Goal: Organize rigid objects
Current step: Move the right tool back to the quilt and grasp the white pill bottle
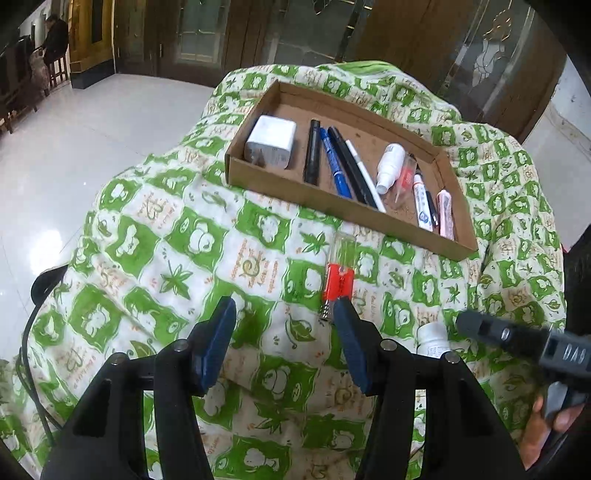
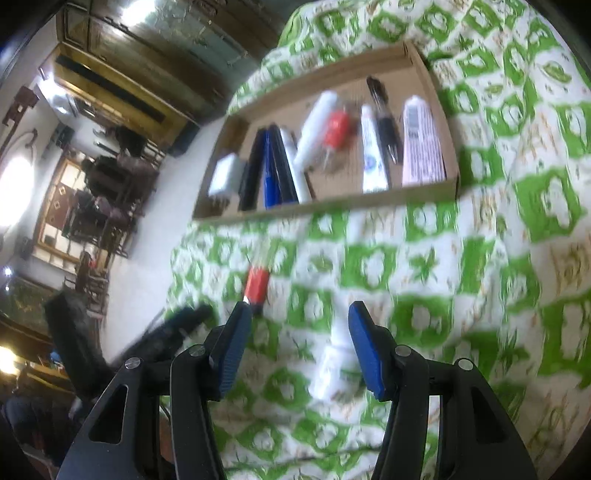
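One cardboard tray (image 1: 295, 188) sits on one green-and-white patterned cloth (image 1: 155, 258). In the tray: one white charger block (image 1: 270, 142), four pens or markers side by side (image 1: 340, 166), one white spray bottle (image 1: 388, 166), one clear item with a red part (image 1: 405, 173), one small white tube (image 1: 422, 203), one short dark pen (image 1: 431, 210) and one pink tube (image 1: 446, 212). Outside the tray lie one clear-and-red item (image 1: 338, 282) and what seems to be one white bottle (image 2: 332, 365), blurred. Two tools are in view: (image 1: 284, 314), (image 2: 299, 314).

Green-and-white patterned cloth (image 1: 155, 236) over the bench. White glossy floor (image 1: 92, 122), dark wood doors (image 1: 258, 29) w/ glass; seated person (image 1: 55, 37), far left, prob. at table.
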Demonstrator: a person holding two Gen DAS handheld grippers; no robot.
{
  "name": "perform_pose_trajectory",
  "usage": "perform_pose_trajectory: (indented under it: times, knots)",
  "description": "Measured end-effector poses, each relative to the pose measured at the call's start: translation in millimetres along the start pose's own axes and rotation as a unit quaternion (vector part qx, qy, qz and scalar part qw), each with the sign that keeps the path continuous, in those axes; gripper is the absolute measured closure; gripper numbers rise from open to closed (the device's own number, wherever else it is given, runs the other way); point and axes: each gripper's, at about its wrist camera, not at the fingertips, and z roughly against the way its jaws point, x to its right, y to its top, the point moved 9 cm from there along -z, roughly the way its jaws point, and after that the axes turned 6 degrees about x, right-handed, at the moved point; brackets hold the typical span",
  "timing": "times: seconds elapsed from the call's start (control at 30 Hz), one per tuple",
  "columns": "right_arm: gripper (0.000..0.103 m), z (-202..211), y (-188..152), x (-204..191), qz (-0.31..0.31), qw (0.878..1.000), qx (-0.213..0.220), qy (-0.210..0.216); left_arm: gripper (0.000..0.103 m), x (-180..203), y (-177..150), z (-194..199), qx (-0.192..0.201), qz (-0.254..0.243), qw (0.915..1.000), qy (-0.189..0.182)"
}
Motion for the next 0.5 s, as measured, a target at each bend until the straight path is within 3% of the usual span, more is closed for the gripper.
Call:
perform_pose_trajectory:
  times: [0.23, 0.37, 0.5]
  knots:
    - [0.060, -13, -24, 18, 0.001, 0.997, -0.052, -0.058, 0.049, 6, -3, 0, -0.001, -0.014, 0.9999, 0.000]
    - [0.069, -26, -31, 22, -0.005, 0.995, -0.077, -0.056, 0.049, 7, -7, -5, -0.015, -0.022, 0.9996, 0.004]
    - [0.071, -31, -32, 25, -0.016, 0.995, -0.087, -0.045, 0.049, 9, -8, -6, -0.017, -0.028, 0.9995, 0.006]
